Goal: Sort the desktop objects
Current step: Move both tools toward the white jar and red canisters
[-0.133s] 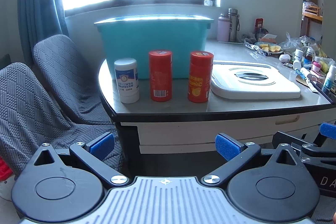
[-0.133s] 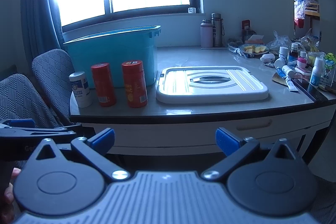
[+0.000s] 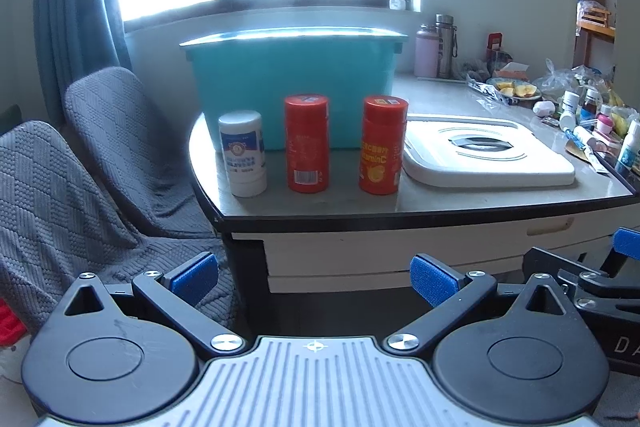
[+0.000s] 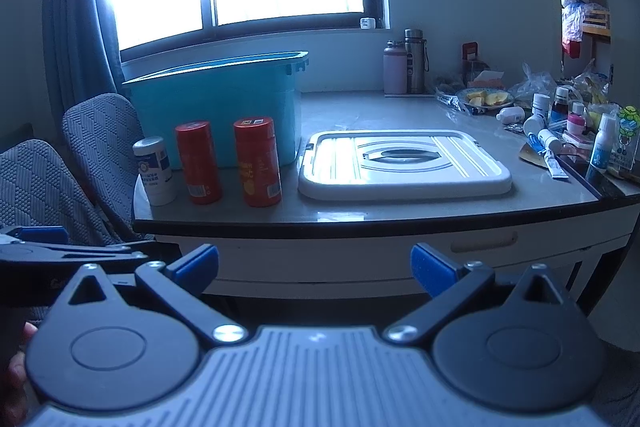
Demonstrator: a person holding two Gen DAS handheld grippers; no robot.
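Both claws released and empty at frame bottom, left gripper (image 3: 314,279) and right gripper (image 4: 314,265), while white plastic bottle (image 3: 243,153) and two red cylindrical bottles (image 3: 307,143) (image 3: 382,145) stand mid-frame outside the open teal plastic bin (image 3: 294,87), flat white lid (image 3: 486,157) lying beside it, so sorting looks unfinished.

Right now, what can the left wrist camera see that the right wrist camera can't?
Only the left wrist view shows the VitaminC label on the front of an orange bottle and a bit of something red low at the left edge.

Only the right wrist view shows a cartoon turtle sticker at the far right and fingertips at the lower left.

Both show the white bottle, two orange bottles, the teal bin, the white lid lying flat on the table, and both open tools: left tool, right tool.
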